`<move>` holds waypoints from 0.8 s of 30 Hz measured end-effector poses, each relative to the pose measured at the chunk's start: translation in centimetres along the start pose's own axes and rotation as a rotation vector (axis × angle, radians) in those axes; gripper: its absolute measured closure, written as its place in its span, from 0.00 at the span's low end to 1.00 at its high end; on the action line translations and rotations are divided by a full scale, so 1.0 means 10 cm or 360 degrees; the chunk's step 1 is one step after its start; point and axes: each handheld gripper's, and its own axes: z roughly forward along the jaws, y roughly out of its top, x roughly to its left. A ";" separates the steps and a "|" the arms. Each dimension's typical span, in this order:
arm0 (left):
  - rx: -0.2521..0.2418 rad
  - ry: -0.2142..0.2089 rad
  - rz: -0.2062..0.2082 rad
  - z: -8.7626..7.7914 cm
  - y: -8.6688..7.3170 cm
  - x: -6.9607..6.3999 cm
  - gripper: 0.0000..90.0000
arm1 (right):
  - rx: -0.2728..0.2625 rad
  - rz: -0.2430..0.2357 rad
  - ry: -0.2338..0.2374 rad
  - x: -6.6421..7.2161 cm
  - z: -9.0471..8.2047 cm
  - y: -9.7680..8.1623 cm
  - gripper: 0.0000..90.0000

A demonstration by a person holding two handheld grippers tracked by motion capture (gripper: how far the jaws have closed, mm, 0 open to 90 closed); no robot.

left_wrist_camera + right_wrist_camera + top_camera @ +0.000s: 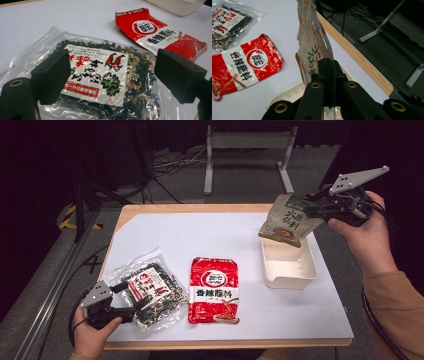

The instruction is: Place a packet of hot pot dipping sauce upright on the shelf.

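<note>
Three packets on the white mat [210, 232], using the cream tray [289, 265] as the reference point.

Right gripper [320, 205]: jaws pressed together on the top edge of the beige sauce pouch [287, 222]. Pouch hangs in the air, tilted, its lower edge just above the tray's far end; I can't tell whether it touches the rim. In the right gripper view the pouch [312, 47] stands edge-on, rising straight out of the clamped jaws, with the tray [287, 96] under it. Right hand [367, 237] holds the gripper off past the tray's right side, grey plate on top.

Left gripper [131, 301]: jaws spread, well to the left of the tray at the near edge of the mat. They straddle the near-left end of the clear seaweed-mix bag [150, 290], which lies flat on the mat. The left gripper view shows the bag [100, 80] between the two black jaws, pads apart and not pressing on it; can't tell whether the jaw tips touch the film. Left hand [90, 337] wraps the gripper body.

Red seasoning packet [215, 290]: flat on the mat, between the seaweed bag and the tray, just left of the tray's near corner and apart from it. No gripper on it. Same packet in the right gripper view [244, 66] and the left gripper view [162, 33], label up.
</note>
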 end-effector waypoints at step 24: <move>0.0004 -0.0024 -0.0021 0.00 -0.01 0.01 0.16 | -0.0020 -0.0069 -0.0090 -0.48 0.29 0.04 0.99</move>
